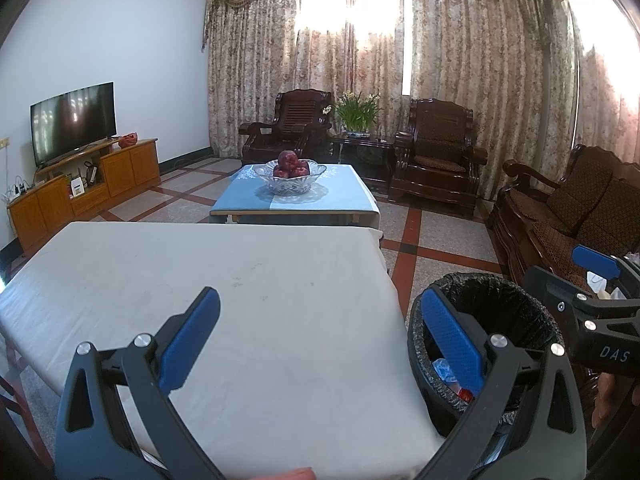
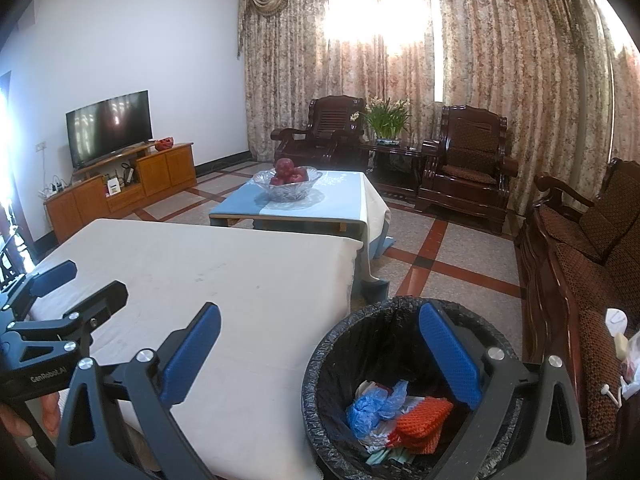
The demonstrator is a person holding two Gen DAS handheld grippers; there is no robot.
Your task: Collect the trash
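Right wrist view shows the round bin lined with a black plastic bag [image 2: 400,376] on the floor at the near right corner of the cream-clothed table [image 2: 224,280], already holding a crumpled blue plastic bag [image 2: 374,404], an orange knitted piece [image 2: 424,420] and paper scraps. The right gripper [image 2: 320,354] hangs with its fingers spread wide and empty, one finger over the bin's mouth, the other over the cloth. The left gripper [image 1: 320,338] is likewise wide apart and empty above the same table, near its bin-side edge. No litter shows on the cloth, so the collecting looks finished; a sensible step is to scan the table once, keeping both grippers clear of the bin liner. Beyond the table stand a blue-clothed low table [image 1: 294,196] with a glass bowl of red apples [image 1: 290,174], dark wooden armchairs [image 1: 436,152] and flowered curtains [image 1: 400,60].
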